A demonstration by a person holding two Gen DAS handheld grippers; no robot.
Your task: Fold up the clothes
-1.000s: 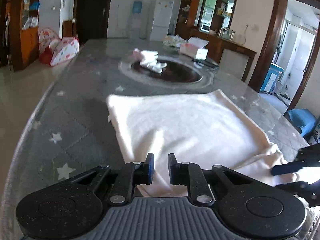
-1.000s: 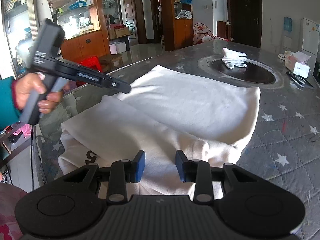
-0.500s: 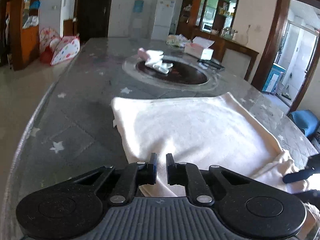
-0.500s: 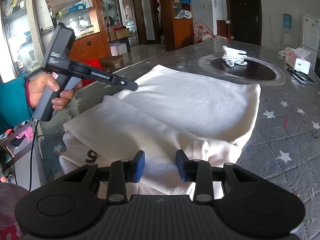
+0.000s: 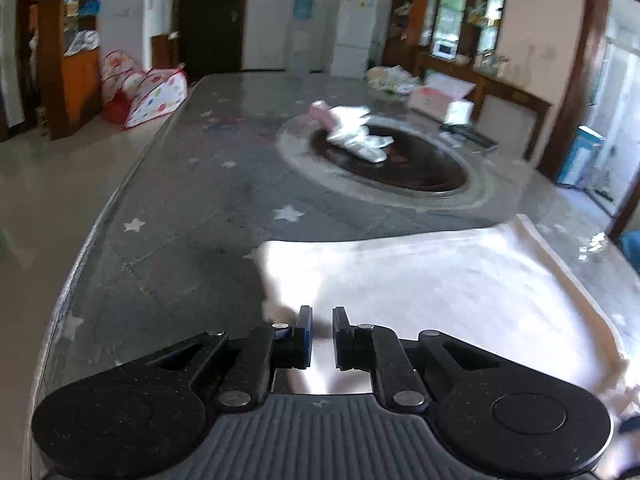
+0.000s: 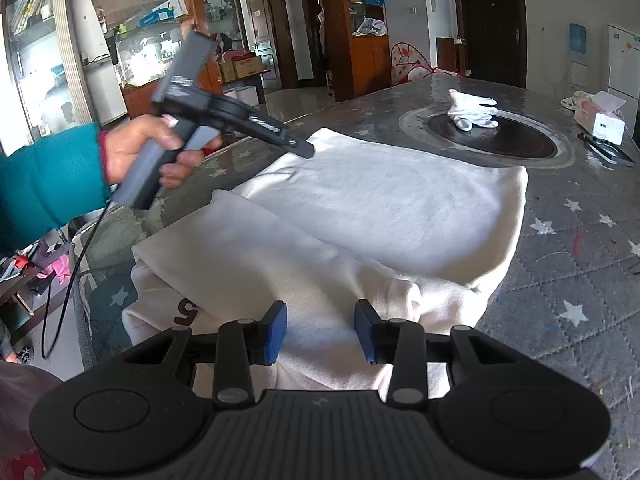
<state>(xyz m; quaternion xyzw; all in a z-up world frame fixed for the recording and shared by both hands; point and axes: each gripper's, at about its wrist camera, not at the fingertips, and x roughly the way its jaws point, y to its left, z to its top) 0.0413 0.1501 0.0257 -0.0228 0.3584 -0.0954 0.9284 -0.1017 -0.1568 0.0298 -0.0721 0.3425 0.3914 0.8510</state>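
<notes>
Lying partly folded on a grey star-patterned table [image 6: 568,264]: a cream garment [image 6: 380,208], one layer doubled over another, a printed numeral peeking out at the near edge. Hovering over its near hem, the right gripper [image 6: 321,330], fingers wide apart, gripping nothing. Raised above the far corner, the left gripper [image 5: 322,338], fingers nearly together with a narrow gap, seemingly empty. Risking a skewed fold: pinching only the top layer, dragging the stack. White gloves [image 6: 472,114] resting well beyond.

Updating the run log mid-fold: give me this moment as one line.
task: fold clothes | white garment partly folded on table | left gripper open, above garment edge | right gripper open, over near fold
</notes>
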